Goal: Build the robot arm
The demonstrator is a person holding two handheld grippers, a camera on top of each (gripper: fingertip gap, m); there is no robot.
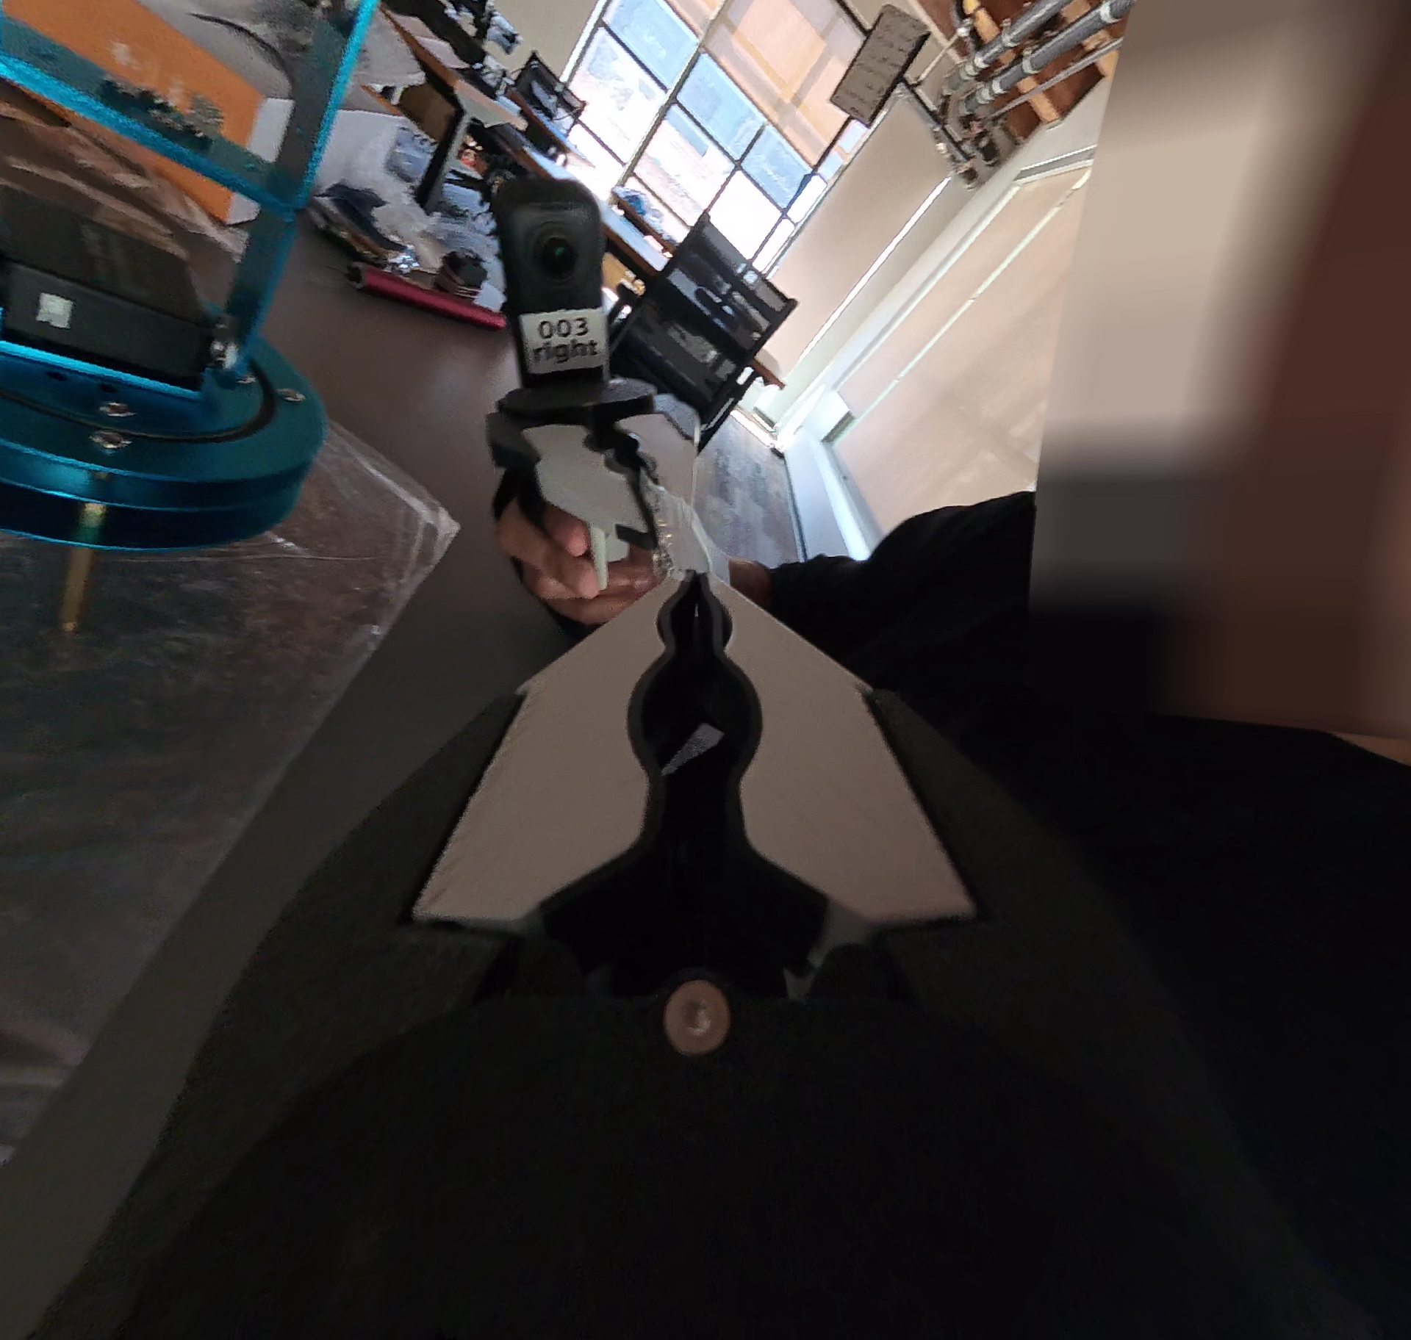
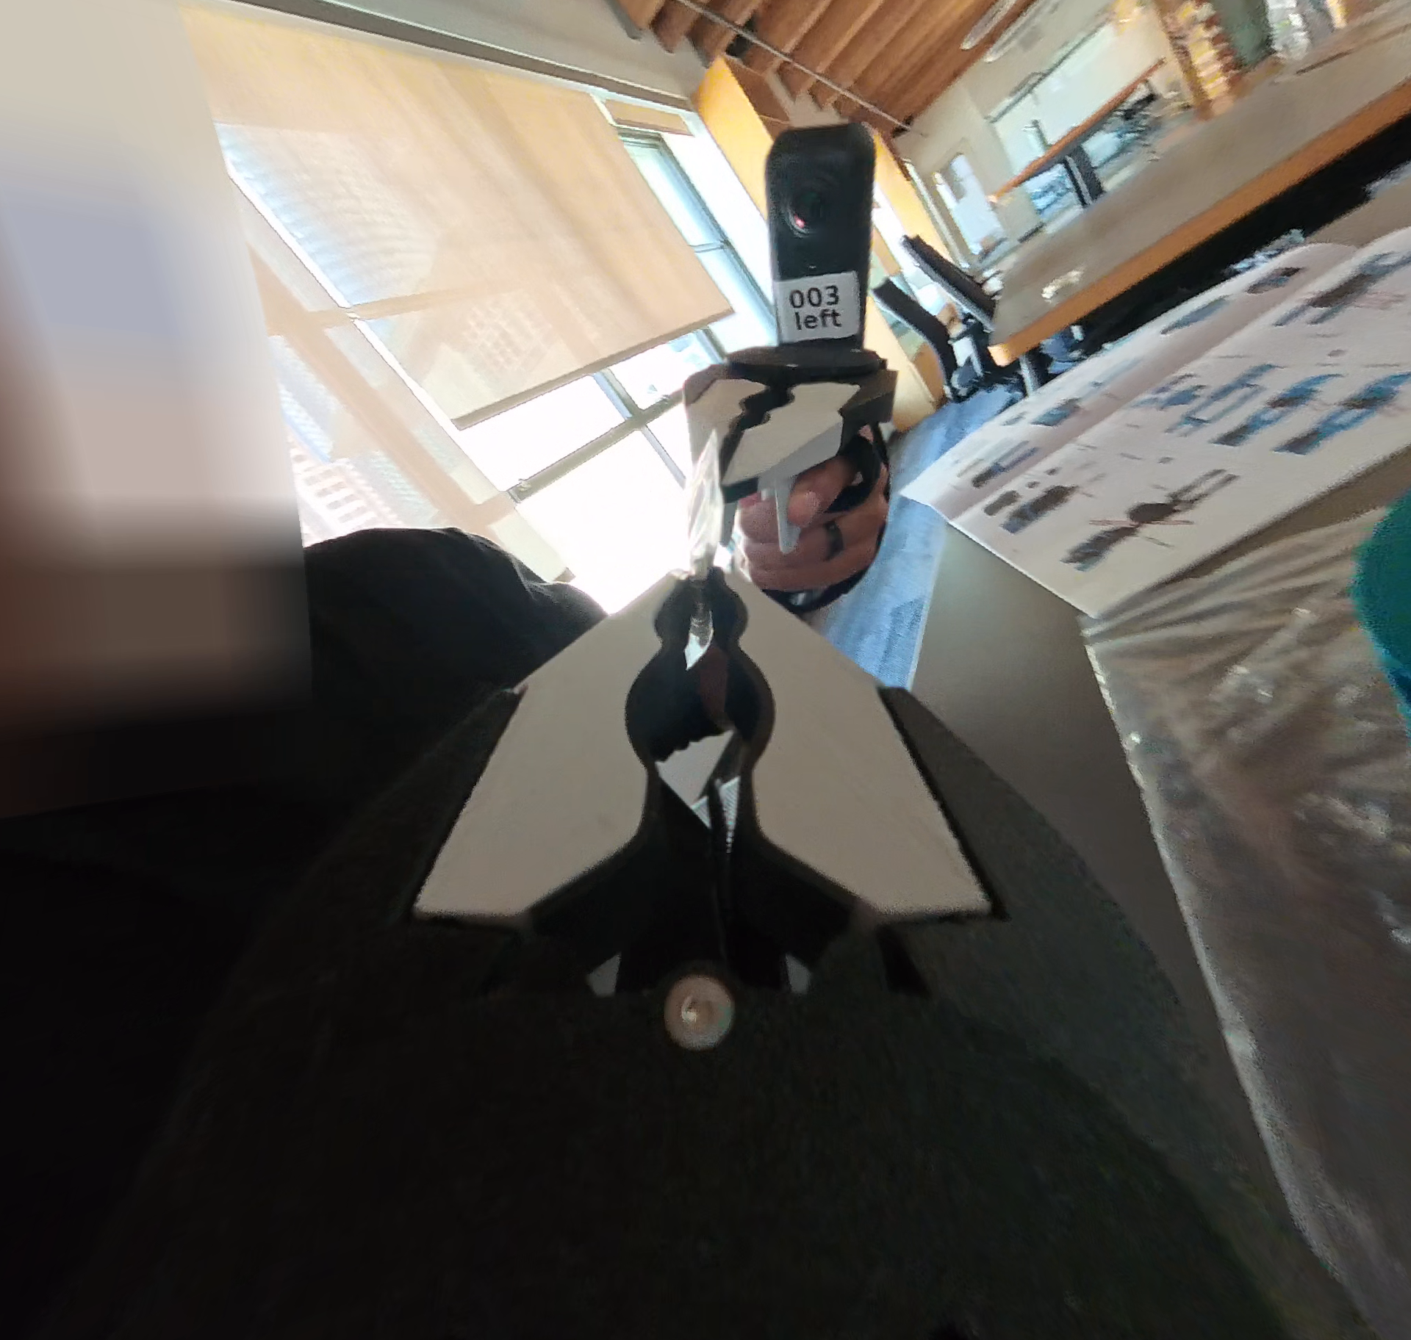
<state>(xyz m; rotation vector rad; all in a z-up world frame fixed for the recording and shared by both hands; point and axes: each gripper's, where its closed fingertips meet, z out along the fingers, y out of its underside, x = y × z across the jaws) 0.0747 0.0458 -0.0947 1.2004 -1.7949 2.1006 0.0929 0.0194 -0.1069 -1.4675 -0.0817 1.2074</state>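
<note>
L claw (image 1: 691, 586) closed on thin clear crinkly plastic strip (image 1: 691, 540) | R claw (image 2: 699, 578) pinched tight on strip's other end, claws tip to tip, raised off dark counter (image 1: 397, 403) | blue metal round-base frame (image 1: 153, 448) far left on clear plastic sheet (image 1: 229, 654) w/ black box (image 1: 99, 303) inside

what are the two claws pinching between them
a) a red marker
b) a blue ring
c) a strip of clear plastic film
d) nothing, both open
c: the left claw and right claw are both shut on one crinkled clear film stretched between their tips.
</note>
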